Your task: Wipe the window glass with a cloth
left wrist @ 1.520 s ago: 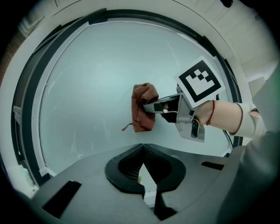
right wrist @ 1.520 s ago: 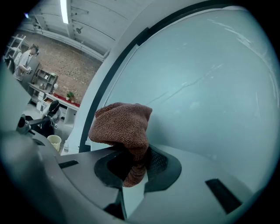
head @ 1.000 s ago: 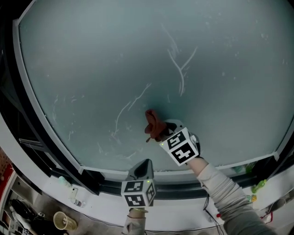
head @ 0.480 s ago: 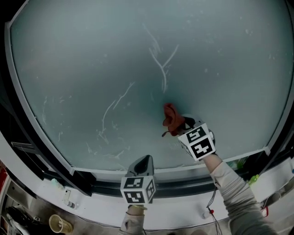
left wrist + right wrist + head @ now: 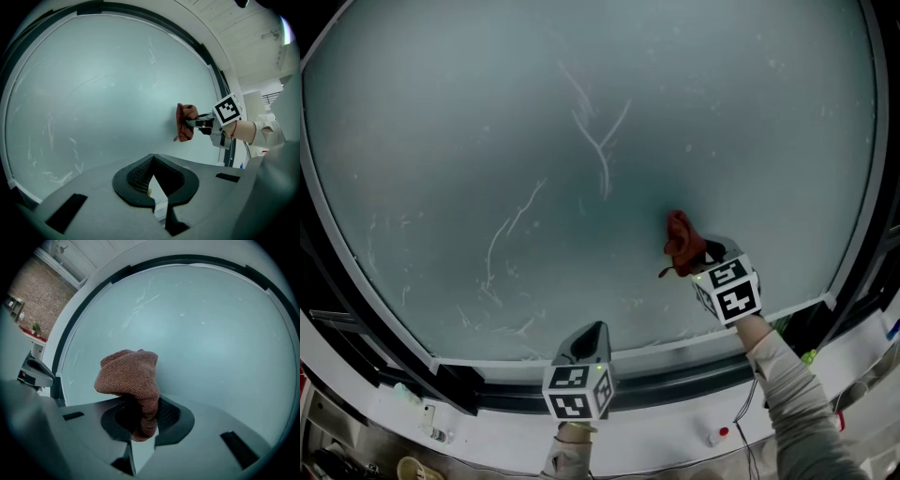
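**Cloth on the pane, low and right, clamped in the right tool**

Starting at the left edge of the window glass [image 5: 441,122]: frosty grey pane, and faint white scratch-like streaks [image 5: 499,246] run down its lower left part. A second, forked streak [image 5: 598,141] sits near the middle, above and left of the cloth, well apart from it.

Down at the bottom edge, centre, there's the left tool [image 5: 592,335], pointing up at the pane from below the dark frame [image 5: 675,373]. Its own view shows the tips [image 5: 153,160] brought together with nothing between them. It hangs short of the glass, well left of the action. Its marker cube [image 5: 577,393] faces the head camera.

Now the cloth [image 5: 680,242]: reddish-brown, bunched, lying against the glass toward the lower right corner, just above the bottom edge. The right tool [image 5: 699,259] comes at it from below and right, jaws closed tight on the cloth's tail; in that tool's own view the wad [image 5: 129,378] bulges out ahead of the tips and covers part of the pane. From the left gripper view, the cloth [image 5: 185,122] sits flat to the glass with the right tool [image 5: 198,123] straight behind it.

Further right, a light sleeve [image 5: 787,398] trails down past the frame. Nothing stands between cloth and glass.
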`<state>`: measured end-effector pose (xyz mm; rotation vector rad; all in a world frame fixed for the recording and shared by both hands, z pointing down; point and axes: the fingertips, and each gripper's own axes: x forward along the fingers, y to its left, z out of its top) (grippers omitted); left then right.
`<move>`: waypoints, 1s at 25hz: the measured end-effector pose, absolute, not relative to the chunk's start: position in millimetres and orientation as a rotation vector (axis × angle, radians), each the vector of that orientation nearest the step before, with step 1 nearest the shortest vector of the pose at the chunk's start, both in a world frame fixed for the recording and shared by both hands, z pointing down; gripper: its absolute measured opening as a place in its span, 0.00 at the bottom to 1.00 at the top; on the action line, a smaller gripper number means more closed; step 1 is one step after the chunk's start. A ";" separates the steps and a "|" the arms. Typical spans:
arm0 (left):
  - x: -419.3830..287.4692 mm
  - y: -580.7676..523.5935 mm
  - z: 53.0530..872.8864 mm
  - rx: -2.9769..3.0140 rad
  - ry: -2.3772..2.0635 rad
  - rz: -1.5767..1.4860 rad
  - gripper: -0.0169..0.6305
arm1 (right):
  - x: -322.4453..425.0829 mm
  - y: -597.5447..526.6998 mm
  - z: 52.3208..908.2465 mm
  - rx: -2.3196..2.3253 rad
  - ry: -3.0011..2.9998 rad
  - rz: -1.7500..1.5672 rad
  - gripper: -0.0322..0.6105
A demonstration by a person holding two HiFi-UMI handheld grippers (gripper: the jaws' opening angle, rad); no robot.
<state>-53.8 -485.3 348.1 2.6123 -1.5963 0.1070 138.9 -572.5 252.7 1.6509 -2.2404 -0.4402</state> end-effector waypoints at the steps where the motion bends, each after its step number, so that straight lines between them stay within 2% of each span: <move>1: -50.3 -485.7 347.8 2.619 -1.586 0.107 0.03 | 148.2 -572.2 252.5 1.671 -2.226 -0.433 0.12; 14: -21.2 -491.5 343.1 2.673 -1.511 0.099 0.03 | 241.8 -567.4 249.6 1.855 -2.048 -0.388 0.12; 25: -19.4 -492.1 338.0 2.682 -1.501 0.077 0.03 | 275.3 -564.1 249.1 1.923 -1.964 -0.368 0.12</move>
